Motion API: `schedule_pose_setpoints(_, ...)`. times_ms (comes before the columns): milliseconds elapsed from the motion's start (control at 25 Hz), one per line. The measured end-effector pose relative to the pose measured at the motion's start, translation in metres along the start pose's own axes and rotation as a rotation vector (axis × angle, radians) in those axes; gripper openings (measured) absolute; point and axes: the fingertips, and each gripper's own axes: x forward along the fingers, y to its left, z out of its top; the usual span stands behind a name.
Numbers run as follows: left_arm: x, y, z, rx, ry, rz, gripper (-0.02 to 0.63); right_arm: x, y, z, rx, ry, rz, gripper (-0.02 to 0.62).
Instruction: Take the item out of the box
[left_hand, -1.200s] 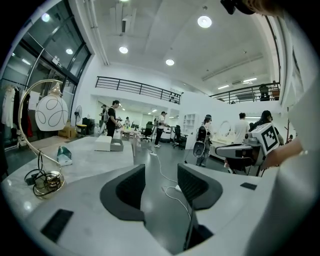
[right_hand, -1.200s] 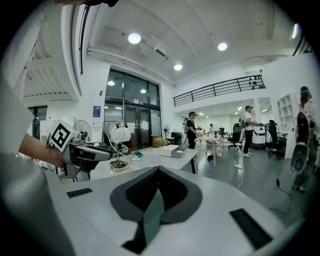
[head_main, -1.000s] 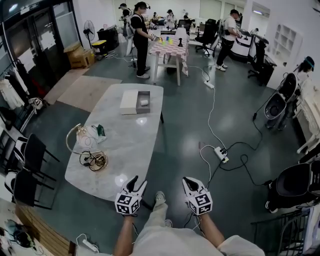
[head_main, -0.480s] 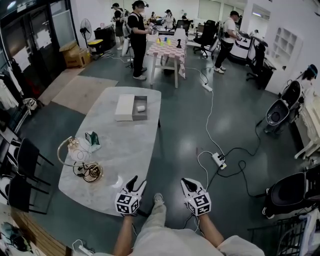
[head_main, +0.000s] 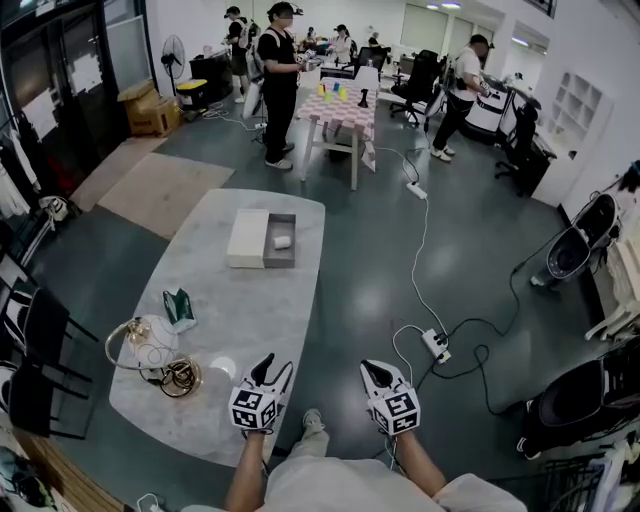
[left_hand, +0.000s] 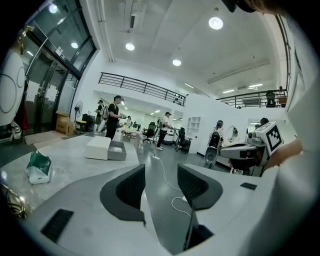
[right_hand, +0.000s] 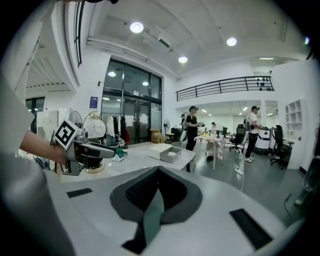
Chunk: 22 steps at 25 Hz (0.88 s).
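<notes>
A grey open box (head_main: 281, 252) rests on the far part of the marble table (head_main: 250, 310), with its white lid (head_main: 247, 237) lying against its left side. A small white item (head_main: 283, 241) lies inside the box. Both grippers hang low at the table's near end, far from the box. My left gripper (head_main: 275, 364) is open, nothing between its fingers; in its own view (left_hand: 161, 182) the box (left_hand: 117, 150) shows far ahead on the left. My right gripper (head_main: 372, 366) is off the table's right edge, jaws shut and empty (right_hand: 157, 182), the box (right_hand: 174, 152) distant.
A gold wire lamp with a white globe (head_main: 150, 345) and a green-white packet (head_main: 180, 305) sit on the table's near left. Black chairs (head_main: 40, 340) stand left. A power strip with cables (head_main: 436, 345) lies on the floor right. People stand around a checkered table (head_main: 340, 100) behind.
The head view has shifted a little, so the table and box sit lower and nearer in frame. Both grippers keep their places at the bottom. People at the back moved slightly.
</notes>
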Motion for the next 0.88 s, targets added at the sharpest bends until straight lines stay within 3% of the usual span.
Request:
schedule_pose_setpoints(400,0.058,0.048,0.036,-0.002,-0.018,0.003,0.181,0.064,-0.038,0.035,-0.029,-0.001,0.007,0.002)
schedule_pose_setpoints(880,0.094,0.076,0.043,-0.006,0.004,-0.003,0.181,0.097,-0.056,0.041,-0.022,0.012,0.006,0.002)
